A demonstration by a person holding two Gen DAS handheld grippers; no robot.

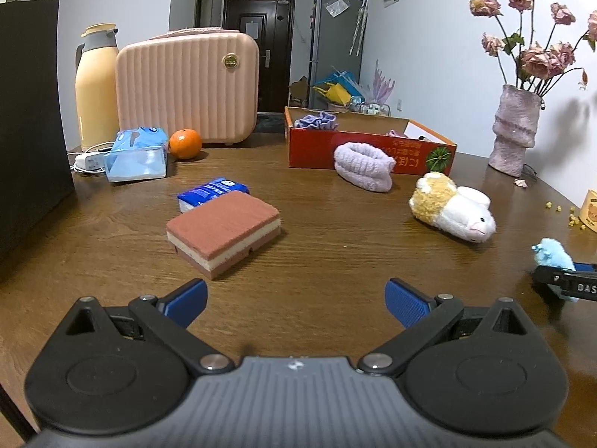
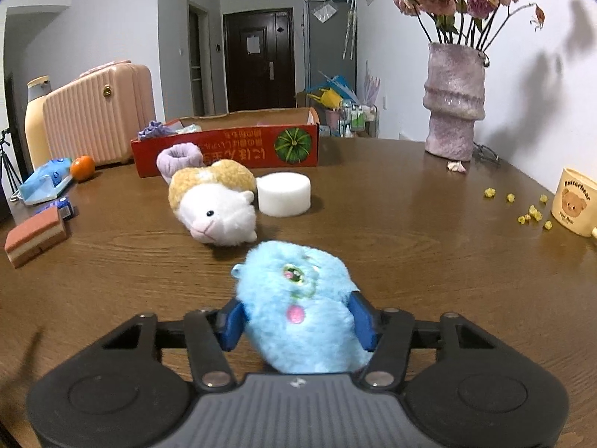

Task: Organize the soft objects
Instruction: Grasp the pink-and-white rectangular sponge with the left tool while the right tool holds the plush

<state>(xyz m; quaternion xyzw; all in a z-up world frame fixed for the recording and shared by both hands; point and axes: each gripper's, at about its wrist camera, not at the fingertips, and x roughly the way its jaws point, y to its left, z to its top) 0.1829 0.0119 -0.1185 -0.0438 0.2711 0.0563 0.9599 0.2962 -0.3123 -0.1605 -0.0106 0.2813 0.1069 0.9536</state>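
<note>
Sitting on the brown wooden table [image 1: 335, 254]: a red cardboard box [image 1: 369, 149], a pink-and-cream layered sponge [image 1: 223, 232], a yellow-and-white plush hamster [image 2: 214, 201], a round white foam block [image 2: 284, 194].

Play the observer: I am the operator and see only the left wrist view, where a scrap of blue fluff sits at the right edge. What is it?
Observer: A blue plush toy with an embroidered eye and pink cheek, clamped in the right gripper.
Operator: Anything hidden behind the hamster plush?
Observer: Yes, a white foam cylinder stands beside the hamster plush, in front of the red box.
Operator: What is that yellow thing at my right edge?
Observer: A cream mug printed with a bear, yellow crumbs scattered beside it.
</note>
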